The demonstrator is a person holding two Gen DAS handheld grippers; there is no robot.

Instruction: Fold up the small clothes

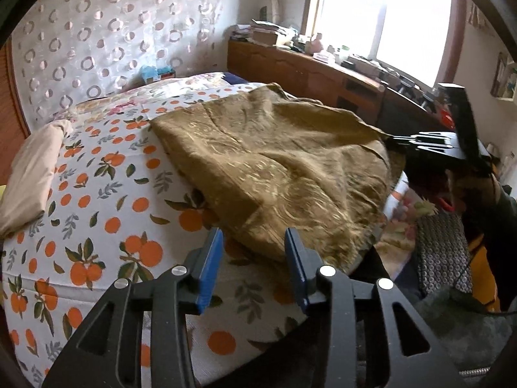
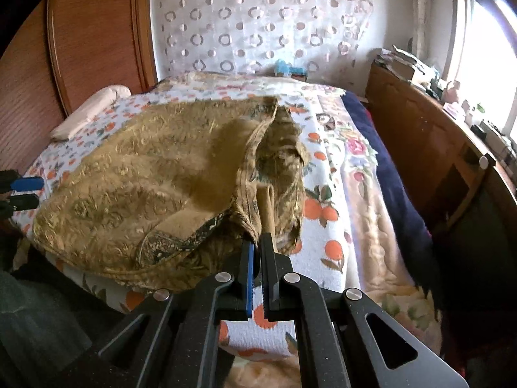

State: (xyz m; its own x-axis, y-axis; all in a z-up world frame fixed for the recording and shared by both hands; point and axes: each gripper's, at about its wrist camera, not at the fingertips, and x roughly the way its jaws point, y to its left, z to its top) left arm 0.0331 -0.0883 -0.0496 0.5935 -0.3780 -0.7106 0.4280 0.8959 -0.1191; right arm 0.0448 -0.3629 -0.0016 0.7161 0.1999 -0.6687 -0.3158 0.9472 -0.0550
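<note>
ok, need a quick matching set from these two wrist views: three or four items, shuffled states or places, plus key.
Items:
1. left gripper
2. right gripper
3. gold-brown garment
4. beige pillow

States or places:
A. at the bed's far left edge
B. shut on a fabric edge
C. jaws apart, nothing between them
D. spread on the orange-print sheet, one corner lifted

Pairs: 1-C, 2-B, 3-D, 4-A

Matt brocade-like olive cloth (image 1: 274,168) on a printed cotton-like sheet (image 1: 97,200), beside a glossy wooden headboard (image 2: 97,32)

Daylight from blown-out window (image 1: 381,22); fisheye-bent edges; cloth (image 2: 181,161) perhaps motion-blurred.
</note>
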